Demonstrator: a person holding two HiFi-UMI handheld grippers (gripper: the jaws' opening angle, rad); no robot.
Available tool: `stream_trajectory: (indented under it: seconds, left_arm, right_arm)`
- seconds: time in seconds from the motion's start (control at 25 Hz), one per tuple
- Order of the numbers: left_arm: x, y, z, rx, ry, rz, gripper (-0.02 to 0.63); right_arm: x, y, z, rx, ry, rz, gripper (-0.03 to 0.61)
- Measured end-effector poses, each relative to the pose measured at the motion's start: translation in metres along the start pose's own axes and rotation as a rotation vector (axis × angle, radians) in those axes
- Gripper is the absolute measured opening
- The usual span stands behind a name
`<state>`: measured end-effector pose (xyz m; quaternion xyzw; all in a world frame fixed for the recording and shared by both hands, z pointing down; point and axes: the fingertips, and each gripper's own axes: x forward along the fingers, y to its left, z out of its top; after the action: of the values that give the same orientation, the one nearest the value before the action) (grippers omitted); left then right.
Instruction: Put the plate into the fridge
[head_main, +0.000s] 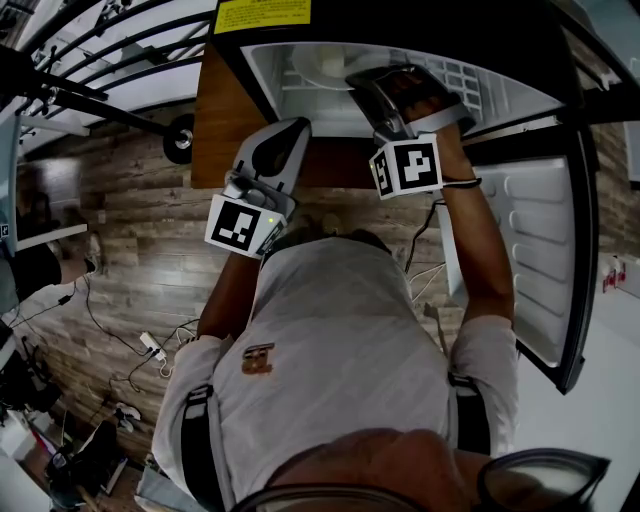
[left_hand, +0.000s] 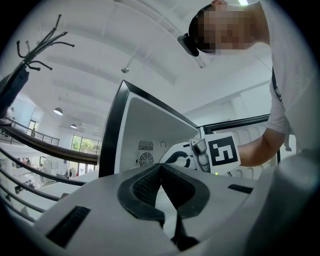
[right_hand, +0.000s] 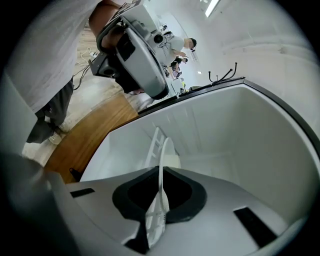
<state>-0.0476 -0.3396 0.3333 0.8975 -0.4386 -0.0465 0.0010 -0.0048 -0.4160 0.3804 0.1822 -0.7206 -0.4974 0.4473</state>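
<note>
The fridge (head_main: 520, 100) stands open, its door (head_main: 530, 260) swung out to the right. My right gripper (head_main: 372, 78) reaches into the white compartment and is shut on the rim of a white plate (head_main: 325, 66). In the right gripper view the plate (right_hand: 163, 150) shows edge-on between the jaws of the right gripper (right_hand: 161, 172), with the fridge's back wall (right_hand: 240, 140) behind it. My left gripper (head_main: 290, 128) hangs outside, just left of the opening, shut with nothing in it. The left gripper (left_hand: 161, 172) looks at the fridge's inner wall (left_hand: 145, 125) and the right gripper's marker cube (left_hand: 223, 151).
A wooden panel (head_main: 225, 120) borders the fridge on the left. A white wire rack (right_hand: 152, 142) stands inside the compartment beside the plate. Cables and a power strip (head_main: 150, 345) lie on the wood floor at left. The door's inner shelves (head_main: 520, 300) jut out at right.
</note>
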Motion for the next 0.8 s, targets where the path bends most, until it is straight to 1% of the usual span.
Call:
stream_trajectory:
  seconds: [0.24, 0.44, 0.68, 0.8]
  left_arm:
    - [-0.004, 0.004, -0.002, -0.002, 0.014, -0.014, 0.018]
    - [-0.007, 0.005, -0.004, -0.007, 0.013, -0.029, 0.018]
    - [-0.008, 0.006, -0.009, -0.015, 0.022, -0.042, 0.018]
    - [-0.007, 0.005, -0.010, -0.016, 0.024, -0.054, 0.018]
  right_arm:
    - [0.000, 0.000, 0.009, 0.037, -0.022, 0.048, 0.040]
    - [0.003, 0.007, 0.011, 0.068, -0.013, 0.090, 0.041]
    - [0.008, 0.018, 0.010, 0.074, 0.009, 0.103, 0.043]
    - [0.009, 0.020, 0.009, 0.079, 0.018, 0.087, 0.043]
